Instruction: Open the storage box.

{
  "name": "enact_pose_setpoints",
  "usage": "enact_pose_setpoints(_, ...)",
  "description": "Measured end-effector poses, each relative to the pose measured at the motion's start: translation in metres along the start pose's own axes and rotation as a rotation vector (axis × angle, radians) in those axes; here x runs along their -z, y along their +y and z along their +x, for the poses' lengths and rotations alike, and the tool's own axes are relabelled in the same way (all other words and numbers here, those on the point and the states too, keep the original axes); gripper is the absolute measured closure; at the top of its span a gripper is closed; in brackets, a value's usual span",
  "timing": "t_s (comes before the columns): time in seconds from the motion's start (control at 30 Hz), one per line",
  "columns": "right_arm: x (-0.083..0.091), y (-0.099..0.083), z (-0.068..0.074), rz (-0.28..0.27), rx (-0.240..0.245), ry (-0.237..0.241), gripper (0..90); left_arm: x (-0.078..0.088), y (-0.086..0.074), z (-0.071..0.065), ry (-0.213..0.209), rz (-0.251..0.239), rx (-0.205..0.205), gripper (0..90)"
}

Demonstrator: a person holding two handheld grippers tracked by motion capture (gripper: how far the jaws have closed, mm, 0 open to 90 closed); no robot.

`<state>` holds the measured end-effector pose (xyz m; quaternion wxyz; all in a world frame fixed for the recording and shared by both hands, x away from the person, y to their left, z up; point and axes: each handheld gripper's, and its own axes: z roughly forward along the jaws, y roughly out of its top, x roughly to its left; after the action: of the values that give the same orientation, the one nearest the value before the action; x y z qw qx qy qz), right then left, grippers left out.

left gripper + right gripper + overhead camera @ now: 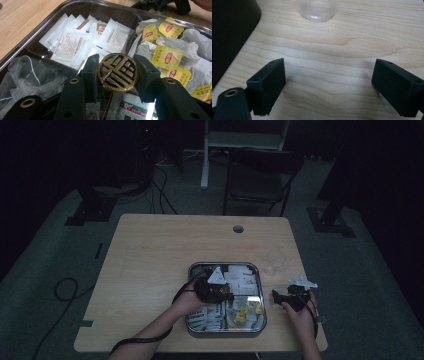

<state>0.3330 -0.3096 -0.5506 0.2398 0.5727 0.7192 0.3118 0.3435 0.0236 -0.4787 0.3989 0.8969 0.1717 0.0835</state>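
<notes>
looks like a dim lab or recording room: bare wooden table (165,250) mid-floor, folding chair (262,175) at 12 o'clock, cables (155,185) at 11, stand feet (90,212) at 10 and 2.

Dim room, dark grey floor (365,270); black folding chair (260,177) beyond desk's (150,255) far edge, cables (162,190) trailing across floor.

left gripper (117,72) clamped, right gripper (328,82) spread wide

knob in my tin: gold seal-style sign (117,72), unreadable | yellow tea-bag tags (167,58): red Lipton logo | white sachets (68,46): print too small to read
</notes>
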Motion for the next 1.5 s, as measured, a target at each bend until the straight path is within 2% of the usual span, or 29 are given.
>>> enact_pose_setpoints(0.3,-0.002,0.002,-0.002,-0.001,0.000,-0.003,11.5,0.001,0.000,-0.002,0.011,-0.007,-0.010,59.6)
enact_pose_setpoints(0.5,-0.002,0.002,-0.002,-0.001,0.000,-0.003,11.6,0.005,0.007,-0.004,0.010,0.006,-0.025,59.8)
enact_pose_setpoints(0.6,-0.002,0.002,-0.002,-0.001,0.000,-0.003,11.7,0.012,0.014,-0.004,-0.009,-0.005,-0.015,59.7)
enact_pose_setpoints(0.73,-0.002,0.002,-0.002,-0.001,-0.001,-0.003,11.7,0.019,0.021,-0.003,-0.007,-0.012,-0.029,59.7)
enact_pose_setpoints(0.77,-0.002,0.002,-0.002,-0.001,-0.001,-0.003,11.7,0.021,0.022,-0.002,0.000,-0.012,-0.034,59.7)
enact_pose_setpoints(0.87,-0.002,0.002,-0.002,-0.001,-0.001,-0.003,11.7,0.027,0.023,0.001,0.016,-0.031,-0.017,59.8)
enact_pose_setpoints(1.23,-0.002,0.002,-0.002,-0.002,0.001,-0.003,11.7,0.050,0.020,0.019,0.088,-0.034,0.010,59.7)
enact_pose_setpoints(1.4,-0.002,0.002,-0.002,-0.002,0.000,-0.003,11.7,0.062,0.016,0.027,0.108,-0.039,0.031,59.7)
enact_pose_setpoints(1.5,-0.002,0.002,-0.002,-0.002,0.000,-0.003,11.7,0.063,0.016,0.028,0.111,-0.038,0.032,59.7)
